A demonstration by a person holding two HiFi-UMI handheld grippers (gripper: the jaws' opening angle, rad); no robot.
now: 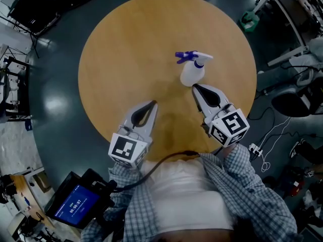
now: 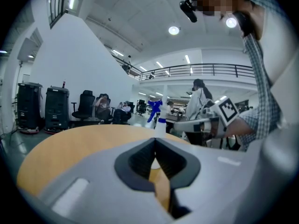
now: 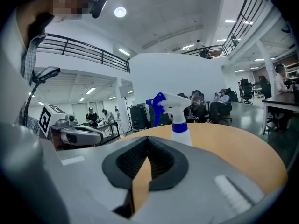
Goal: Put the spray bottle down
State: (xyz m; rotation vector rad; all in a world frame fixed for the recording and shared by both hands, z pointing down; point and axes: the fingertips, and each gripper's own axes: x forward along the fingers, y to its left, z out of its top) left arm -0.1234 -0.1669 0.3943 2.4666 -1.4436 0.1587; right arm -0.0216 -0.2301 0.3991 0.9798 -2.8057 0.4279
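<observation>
A white spray bottle (image 1: 192,73) with a blue trigger head stands upright on the round wooden table (image 1: 126,49), right of the middle, with nothing holding it. My right gripper (image 1: 194,87) is shut and empty, its tips just short of the bottle's base on the near side. In the right gripper view the bottle (image 3: 180,120) rises just beyond the closed jaws (image 3: 147,138). My left gripper (image 1: 154,103) hovers over the table's near edge, also shut and empty. The left gripper view shows the bottle (image 2: 160,125) past its closed tips (image 2: 155,139).
A dark floor surrounds the table. A screen (image 1: 78,200) sits at the lower left, cables (image 1: 270,145) trail at the right, and a green object (image 1: 248,20) lies at the upper right. Seated people and office chairs (image 2: 86,106) are far behind.
</observation>
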